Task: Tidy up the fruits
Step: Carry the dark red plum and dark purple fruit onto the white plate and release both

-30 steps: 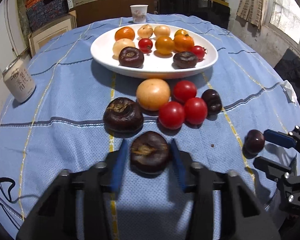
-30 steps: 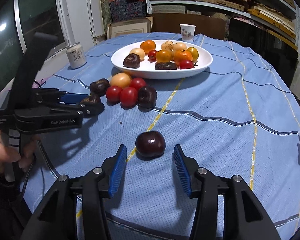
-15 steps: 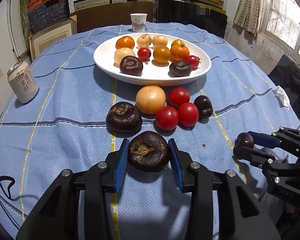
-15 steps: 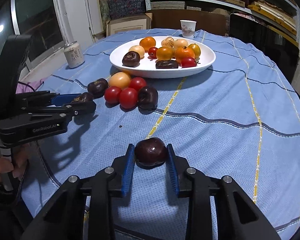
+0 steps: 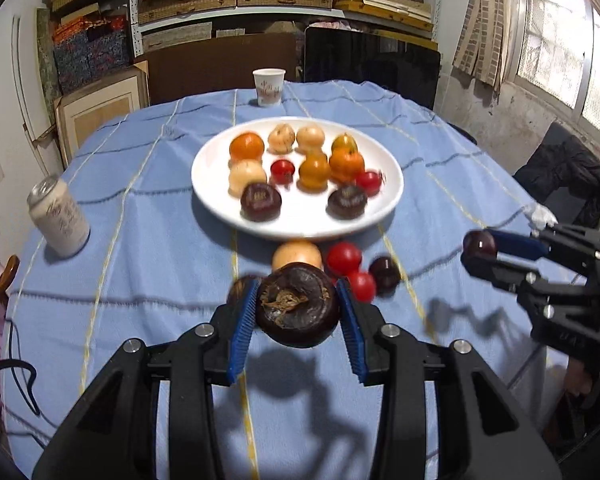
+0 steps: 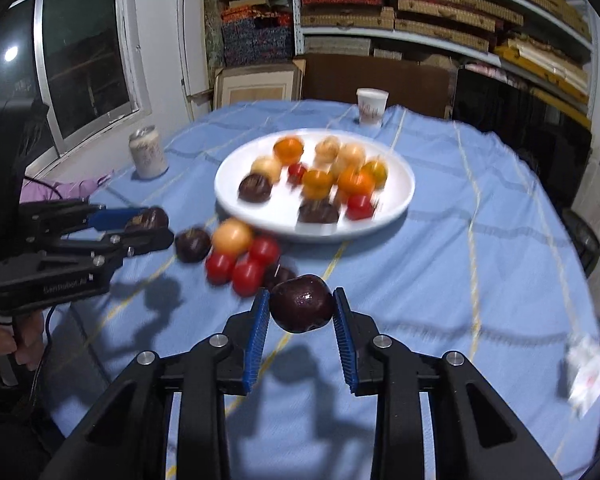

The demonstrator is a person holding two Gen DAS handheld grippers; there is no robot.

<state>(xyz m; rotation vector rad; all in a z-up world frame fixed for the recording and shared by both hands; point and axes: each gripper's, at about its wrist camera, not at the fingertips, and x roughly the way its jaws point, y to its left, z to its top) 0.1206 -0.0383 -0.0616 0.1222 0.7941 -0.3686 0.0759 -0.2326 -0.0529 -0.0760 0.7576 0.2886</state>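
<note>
Black tool (image 5: pixel 298 312) frames, blue ribbed pads (image 5: pixel 242 330), silver screws (image 5: pixel 204 330).

The fingers (image 5: pixel 244 328) are showing bright blue ridged pads on black arms. Between the left ones a dark brown wrinkly fruit (image 5: pixel 298 310) is sitting. Between the right ones a shiny dark purple-red fruit (image 6: pixel 302 309) is sitting. Past the fingers, the worktop cloth (image 5: pixel 160 248) is looking light blue with thin yellow and dark blue lines. The plate (image 5: pixel 220 200) beyond is looking white, carrying orange, pale yellow, red and dark brown fruits. The can (image 5: pixel 58 216) is looking cream with dark writing.
</note>
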